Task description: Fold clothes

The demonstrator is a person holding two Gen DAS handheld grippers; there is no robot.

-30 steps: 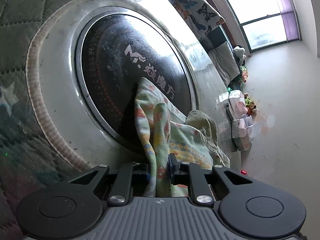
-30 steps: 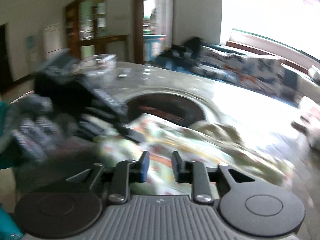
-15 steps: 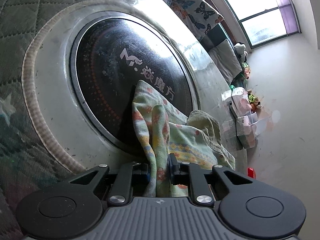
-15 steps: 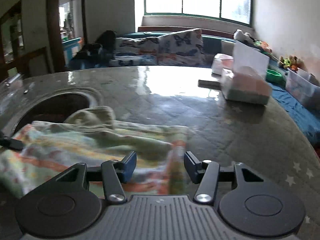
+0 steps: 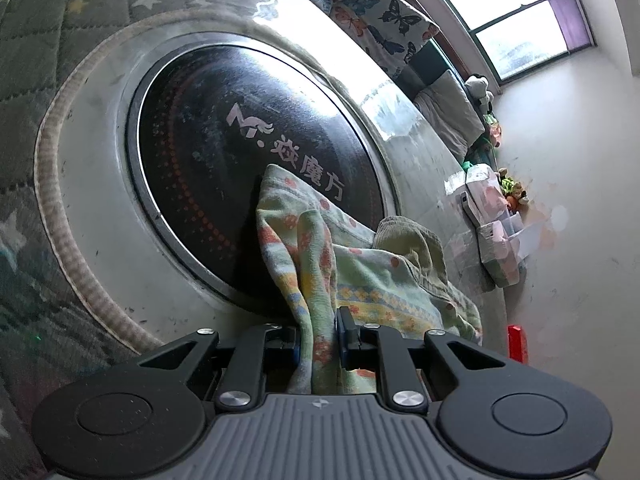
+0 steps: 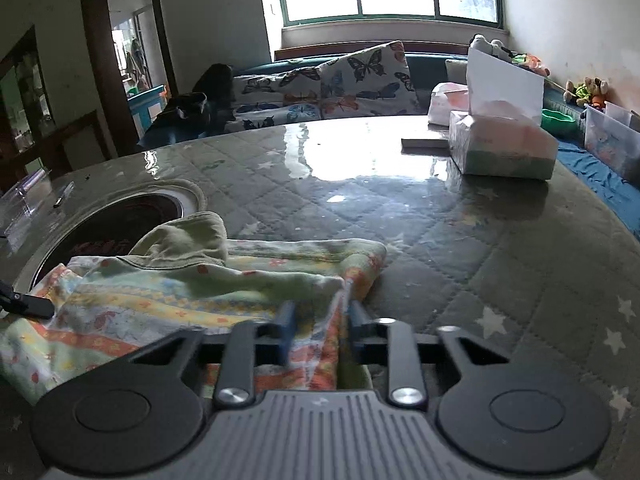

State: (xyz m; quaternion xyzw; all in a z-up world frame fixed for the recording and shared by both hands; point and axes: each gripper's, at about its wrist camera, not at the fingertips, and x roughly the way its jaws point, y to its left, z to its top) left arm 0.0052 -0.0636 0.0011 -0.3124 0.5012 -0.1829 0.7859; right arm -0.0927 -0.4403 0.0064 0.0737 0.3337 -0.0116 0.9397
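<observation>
Left jaws: your left gripper [image 5: 318, 334] is clamped on a bunched edge of the patterned garment [image 5: 360, 272]; cloth fills the gap between the pads.
Right jaws: your right gripper [image 6: 318, 330] is closing on the garment's opposite corner; fabric sits between the blue pads [image 6: 287, 326], which look to be just biting it.
Garment: it lies on the quilted table cover [image 6: 480, 248], one end draped over the rim of the round dark hob [image 5: 240, 152] set into the table, the other end near the table's middle. A plain green collar or hood [image 6: 188, 236] humps up on top.
Surroundings: a tissue box [image 6: 500, 148] stands well apart on the far side; a sofa with butterfly cushions [image 6: 360, 76] lies beyond.
Done, as I judge it: both ends are secured, and the cloth seems already doubled lengthwise.
Left to do: you would need to lift, bring one end onto the other, smooth it and let go. No finished fold shows yet.
</observation>
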